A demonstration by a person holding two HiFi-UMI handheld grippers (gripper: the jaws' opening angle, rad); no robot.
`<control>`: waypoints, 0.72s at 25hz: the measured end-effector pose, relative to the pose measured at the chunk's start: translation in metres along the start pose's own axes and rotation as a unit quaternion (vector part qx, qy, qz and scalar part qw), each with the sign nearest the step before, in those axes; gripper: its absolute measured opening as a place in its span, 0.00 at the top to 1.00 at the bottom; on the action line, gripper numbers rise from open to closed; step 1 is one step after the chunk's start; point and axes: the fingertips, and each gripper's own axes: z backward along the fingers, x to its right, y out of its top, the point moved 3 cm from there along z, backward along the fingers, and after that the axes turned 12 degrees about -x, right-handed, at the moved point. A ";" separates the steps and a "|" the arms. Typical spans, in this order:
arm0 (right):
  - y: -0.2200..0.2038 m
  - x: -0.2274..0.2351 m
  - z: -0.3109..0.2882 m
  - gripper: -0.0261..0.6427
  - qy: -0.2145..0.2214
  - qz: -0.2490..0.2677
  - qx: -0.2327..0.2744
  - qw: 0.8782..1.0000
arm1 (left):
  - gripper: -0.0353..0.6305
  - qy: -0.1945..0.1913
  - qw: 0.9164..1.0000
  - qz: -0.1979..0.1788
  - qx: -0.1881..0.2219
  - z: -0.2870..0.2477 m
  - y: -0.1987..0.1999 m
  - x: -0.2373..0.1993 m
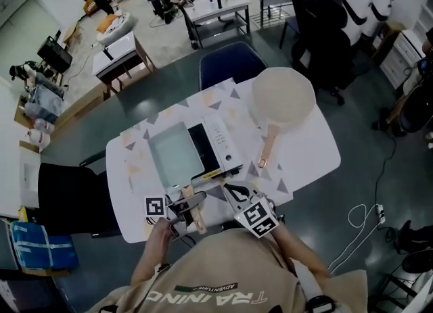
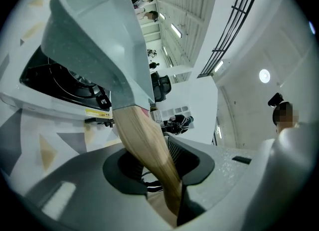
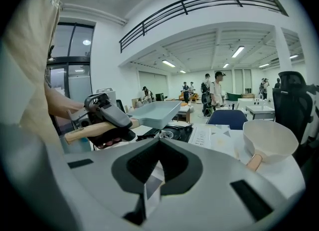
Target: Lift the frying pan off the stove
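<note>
My left gripper is clamped on the wooden handle of the frying pan. The right gripper view shows the pan in the air, a little above the black burner of the stove and almost level. My right gripper has its jaws together with nothing between them, and it waits near the front edge of the table.

I think the danger is in the grip. The handle is smooth, tapering wood, and it passes between my jaws at a slant. The heavy part of the pan is far in front of them. If the hold becomes weaker, the pan can turn downward or slide out and fall back on the burner. A quick swing to the right could also bring it against the round cream pan, which stands near the stove.

For writing, the shirt carries large letters, upside down from the head view, that seem to read "TRAINING", with a smaller word above, perhaps "ADVENTURE". The stove has a yellow label on its front, but the text is too small to read. I see no brand name.
</note>
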 end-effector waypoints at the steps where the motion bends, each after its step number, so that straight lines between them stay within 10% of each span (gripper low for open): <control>1: 0.003 0.001 0.002 0.97 -0.001 0.003 0.004 1.000 | 0.75 0.000 1.000 -0.004 0.000 0.001 0.001 0.004; 18: 0.027 0.001 0.017 0.97 -0.020 0.012 0.047 0.999 | 0.75 0.006 0.999 -0.030 -0.014 0.004 -0.002 0.023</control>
